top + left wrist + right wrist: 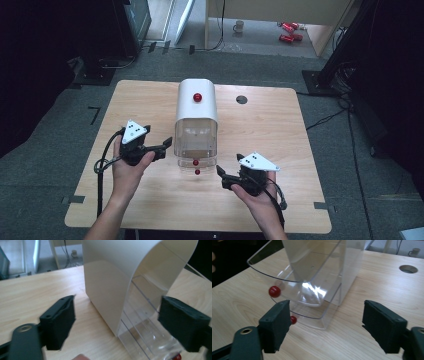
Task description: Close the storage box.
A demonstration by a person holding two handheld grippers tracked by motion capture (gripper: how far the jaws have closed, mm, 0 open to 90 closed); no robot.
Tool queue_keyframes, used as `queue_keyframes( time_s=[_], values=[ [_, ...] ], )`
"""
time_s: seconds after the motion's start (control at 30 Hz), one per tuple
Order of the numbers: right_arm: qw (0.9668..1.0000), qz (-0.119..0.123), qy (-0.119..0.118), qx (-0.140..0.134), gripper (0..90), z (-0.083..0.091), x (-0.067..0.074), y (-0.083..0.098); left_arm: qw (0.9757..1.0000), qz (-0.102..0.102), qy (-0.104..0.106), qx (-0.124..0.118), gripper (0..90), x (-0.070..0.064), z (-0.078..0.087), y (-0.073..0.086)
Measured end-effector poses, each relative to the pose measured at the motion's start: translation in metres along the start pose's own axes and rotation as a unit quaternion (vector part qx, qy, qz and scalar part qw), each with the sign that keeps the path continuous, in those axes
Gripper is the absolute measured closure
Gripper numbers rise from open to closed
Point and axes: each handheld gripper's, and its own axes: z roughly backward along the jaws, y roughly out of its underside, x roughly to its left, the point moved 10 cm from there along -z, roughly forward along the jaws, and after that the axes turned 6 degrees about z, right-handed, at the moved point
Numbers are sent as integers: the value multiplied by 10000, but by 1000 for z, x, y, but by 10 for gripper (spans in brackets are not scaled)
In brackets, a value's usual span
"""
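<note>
My left claw [167, 145] and right claw [220, 172], both spread and empty, flank the white-hooded clear plastic drawer box with red knobs [196, 122], standing mid-counter [150, 200] on pale wood.

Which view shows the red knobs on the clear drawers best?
The right gripper view: both drawer knobs, upper and lower, show close up. The high view shows them small; the left gripper view catches a red sliver at its bottom edge.

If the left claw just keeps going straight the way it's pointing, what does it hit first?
Most likely the white cover of the container, right at its edge over the clear drawers. The left claw is open and aimed at that side; depth is hard to judge.
</note>
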Motion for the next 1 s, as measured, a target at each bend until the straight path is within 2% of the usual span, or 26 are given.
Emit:
queue_keyframes(
  time_s=[0.03,0.1,0.33,0.37,0.4,0.43,0.47,0.5,0.53,0.73,0.83,0.87,0.97,1.0],
  values=[
    [10000,0,0,0,268,0,0,0,10000,0,0,0,158,0,0,0],
    [9999,48,-96,-21,314,-4,9,-2,10000,-65,27,-57,170,-5,-4,-6],
    [9994,119,-325,55,375,-11,28,0,9997,-196,-15,-160,282,-11,-12,-19],
    [9991,103,-401,53,403,-14,32,0,9996,-215,-11,-158,319,-12,-14,-21],
    [9991,103,-401,53,403,-14,32,0,9996,-250,-18,-146,319,-13,-16,-23],
    [9988,86,-478,47,436,-16,37,0,9995,-285,-51,-144,367,-13,-18,-24],
    [9988,86,-478,47,436,-16,37,0,9993,-325,-78,-147,367,-14,-20,-25],
    [9984,82,-552,37,497,-18,41,-1,9993,-347,-111,-91,396,-15,-23,-27],
    [9984,82,-552,37,497,-18,41,-1,9993,-347,-111,-91,408,-15,-23,-27],
    [9959,-41,-902,111,590,-25,54,1,9990,-376,-163,-155,468,-20,-30,-35],
    [9960,-42,-887,133,618,-30,59,2,9989,-413,-178,-138,545,-22,-33,-35],
    [9960,-42,-887,133,618,-30,59,2,9987,-454,-197,-125,545,-23,-34,-35],
    [9968,23,-794,116,624,-34,61,2,9977,-573,-343,-117,566,-24,-37,-36],
    [9972,55,-735,101,624,-36,62,2,9967,-667,-444,-154,588,-25,-38,-37]
  ],
)
